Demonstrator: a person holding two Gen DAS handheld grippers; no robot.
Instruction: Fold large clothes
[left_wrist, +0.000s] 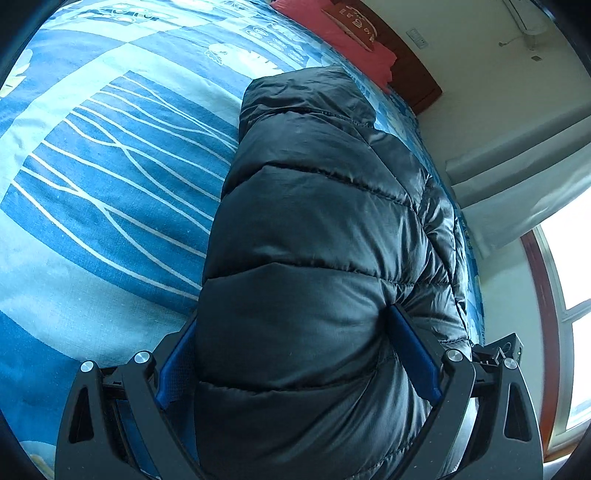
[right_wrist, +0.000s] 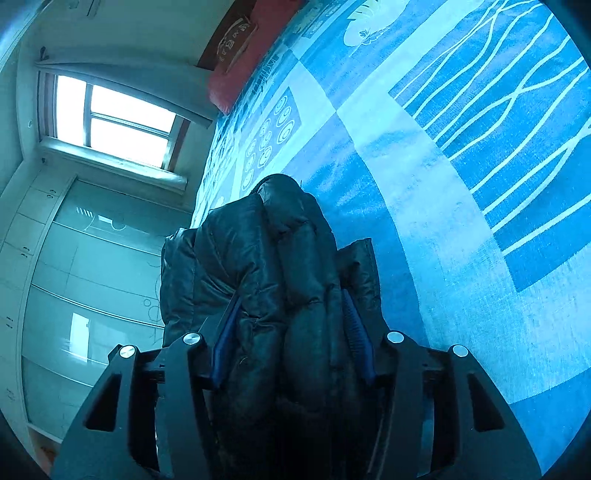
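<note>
- Two tongs are in my hands, and both are clenched on the same black puffer jacket (left_wrist: 317, 229).
- My left gripper (left_wrist: 295, 354) holds a thick quilted part of the jacket; the blue pads (left_wrist: 413, 354) press into it from both sides.
- My right gripper (right_wrist: 291, 332) grasps a bunched, folded part of the jacket, which stands up between its blue pads (right_wrist: 356, 332).
- The jacket lies on the blue patterned bedsheet (left_wrist: 110, 184), close to the edge of the bed.
- A red pillow (left_wrist: 343, 40) lies at the far end of the bed.
- A window (right_wrist: 114, 118) is on the wall beside the bed.
</note>
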